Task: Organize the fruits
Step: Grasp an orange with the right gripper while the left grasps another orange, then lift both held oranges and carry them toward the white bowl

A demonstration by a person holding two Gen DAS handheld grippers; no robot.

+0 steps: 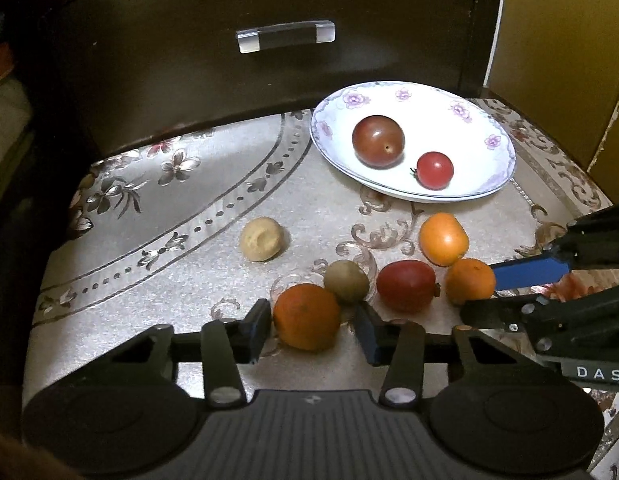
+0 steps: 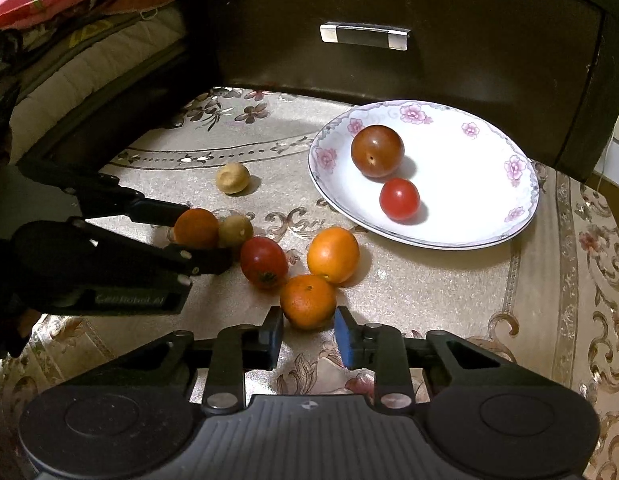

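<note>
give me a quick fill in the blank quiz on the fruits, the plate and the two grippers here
1. The flowered plate holds ____ fruits, both tomatoes.
2. The left gripper has its open fingers on either side of a fruit whose colour is ____.
3. The right gripper has its fingers around a small orange, and its jaws stand ____.
4. The pale tan fruit lies alone on the ____, apart from the cluster.

Missing words: two; orange; open; tablecloth
</note>
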